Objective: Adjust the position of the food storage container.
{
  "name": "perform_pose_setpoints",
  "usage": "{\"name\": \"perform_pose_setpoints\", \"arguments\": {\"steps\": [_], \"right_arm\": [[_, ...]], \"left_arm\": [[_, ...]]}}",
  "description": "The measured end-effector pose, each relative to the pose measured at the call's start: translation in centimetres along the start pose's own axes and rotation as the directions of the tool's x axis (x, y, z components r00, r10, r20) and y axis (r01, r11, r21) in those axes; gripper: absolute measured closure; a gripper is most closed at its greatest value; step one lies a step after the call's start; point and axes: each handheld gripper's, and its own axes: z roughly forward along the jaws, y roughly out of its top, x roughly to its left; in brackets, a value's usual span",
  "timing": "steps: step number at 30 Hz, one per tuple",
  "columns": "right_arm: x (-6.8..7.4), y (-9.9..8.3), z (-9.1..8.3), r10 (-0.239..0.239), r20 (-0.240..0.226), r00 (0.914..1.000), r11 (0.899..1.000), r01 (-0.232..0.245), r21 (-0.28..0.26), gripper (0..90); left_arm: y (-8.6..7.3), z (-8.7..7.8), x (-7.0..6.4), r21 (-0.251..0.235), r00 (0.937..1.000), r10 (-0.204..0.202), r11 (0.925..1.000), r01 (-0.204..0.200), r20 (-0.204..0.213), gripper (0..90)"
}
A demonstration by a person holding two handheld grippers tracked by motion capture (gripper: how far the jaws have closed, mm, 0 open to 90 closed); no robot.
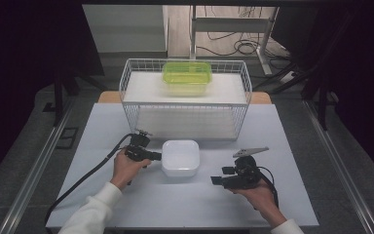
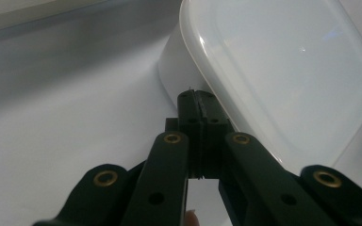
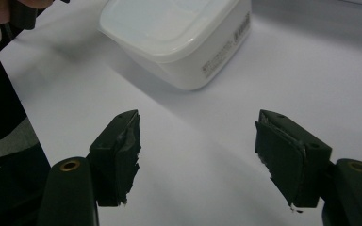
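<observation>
A: Where is the white box (image 1: 180, 157)?
B: Table centre. The left gripper (image 2: 199, 101), at nine o'clock of it, is closed against its lid rim.
A: And the right gripper (image 3: 198, 141)?
B: Wide open, empty. The box seems light, stiff and slippery; pinch the rim.

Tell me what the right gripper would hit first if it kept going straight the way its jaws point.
Probably the white lidded plastic container. The right gripper, jaws open, aims across bare white tabletop toward the container's near corner; depth is hard to judge.

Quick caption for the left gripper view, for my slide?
Left tongs, jaws pressed together, tip against the lid rim of the white container on the table.
</observation>
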Motion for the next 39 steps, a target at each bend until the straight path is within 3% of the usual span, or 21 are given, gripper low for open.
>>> {"name": "perform_pose_setpoints", "arguments": {"steps": [3,6,8,13,16,21,24,28,39], "right_arm": [[0.0,0.0,0.0,-0.001,-0.003,1.0000,1.000,0.001,0.000,31.0],[0.0,0.0,-0.1,0.000,0.001,1.0000,1.000,0.000,-0.001,31.0],[0.0,0.0,-0.2,0.004,0.005,1.0000,1.000,-0.004,-0.010,31.0],[-0.2,0.0,-0.6,0.010,0.021,0.9997,0.999,-0.010,-0.042,28.7],[-0.4,0.0,-1.0,0.010,0.026,0.9996,0.997,-0.008,-0.073,26.9],[-0.5,0.0,-1.3,0.022,0.039,0.9990,0.995,-0.018,-0.097,23.3],[-0.7,0.1,-1.4,0.025,0.038,0.9990,0.993,-0.020,-0.114,22.0],[-0.9,0.0,-1.5,0.034,0.027,0.9991,0.991,-0.031,-0.131,21.3],[-1.8,-0.1,-1.6,0.057,0.024,0.9981,0.989,-0.053,-0.139,21.2]], "left_arm": [[0.0,0.3,0.0,-0.001,1.0000,-0.005,1.0000,0.005,0.001,89.6],[-0.1,0.3,0.2,0.019,0.9998,0.019,0.9996,-0.019,-0.006,89.2],[-0.1,-0.1,0.2,-0.002,0.9999,0.008,1.0000,-0.008,-0.012,87.6],[-0.1,-2.4,0.3,-0.049,0.9976,0.044,0.9977,-0.047,-0.054,84.0],[-0.5,-3.8,0.0,-0.092,0.9973,0.052,0.9941,-0.057,-0.052,79.5],[-2.0,-5.5,-0.5,-0.140,0.9983,0.056,0.9884,-0.058,-0.018,58.0],[-3.0,-6.4,-0.8,-0.160,0.9974,0.067,0.9846,-0.070,-0.026,46.7],[-3.9,-7.3,-1.1,-0.171,0.9947,0.093,0.9803,-0.099,-0.043,38.6],[-4.7,-7.7,-0.4,-0.188,0.9987,0.050,0.9808,-0.051,-0.009,32.6]]}}
